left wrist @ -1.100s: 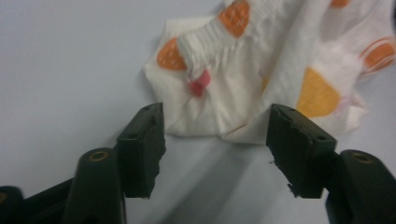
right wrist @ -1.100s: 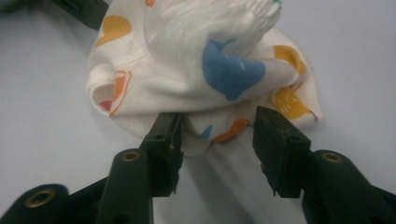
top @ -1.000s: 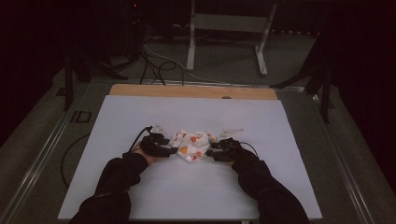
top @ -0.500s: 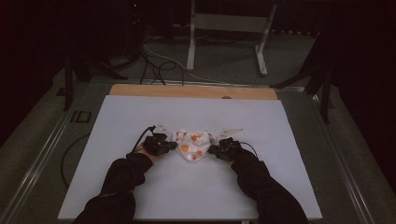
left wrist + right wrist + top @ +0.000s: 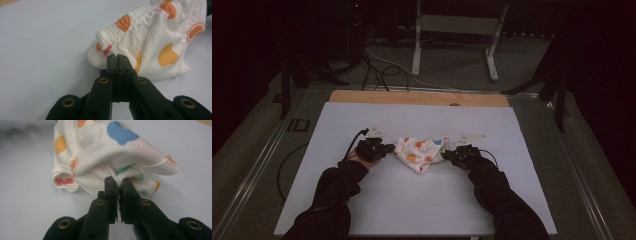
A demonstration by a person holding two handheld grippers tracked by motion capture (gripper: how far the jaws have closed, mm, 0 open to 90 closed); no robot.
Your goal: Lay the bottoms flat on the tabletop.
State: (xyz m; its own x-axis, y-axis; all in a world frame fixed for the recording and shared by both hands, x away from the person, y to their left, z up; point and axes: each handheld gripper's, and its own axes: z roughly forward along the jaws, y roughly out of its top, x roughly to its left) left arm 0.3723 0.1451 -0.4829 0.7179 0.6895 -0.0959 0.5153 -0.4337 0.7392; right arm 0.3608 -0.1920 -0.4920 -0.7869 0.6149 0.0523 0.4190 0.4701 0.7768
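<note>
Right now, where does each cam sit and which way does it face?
High view: above the person's side, facing forward and down on the table; both forearms enter from below.
Left gripper view: rides the left gripper, facing the patterned cloth.
Right gripper view: rides the right gripper, facing the same cloth.
All share the cloth.

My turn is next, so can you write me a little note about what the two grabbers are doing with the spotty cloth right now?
Left gripper: jaws have just closed, shut on the near edge of the spotted white garment, below its elastic band.
Right gripper: jaws have just closed, shut on a fold at the garment's other side.
Where things are: the garment hangs crumpled between both grippers, over the middle of the white table.
Done: both sides are pinched.
Left: probably pull the sides apart to spread it flat, then fold it. Keep both grips tight.
</note>
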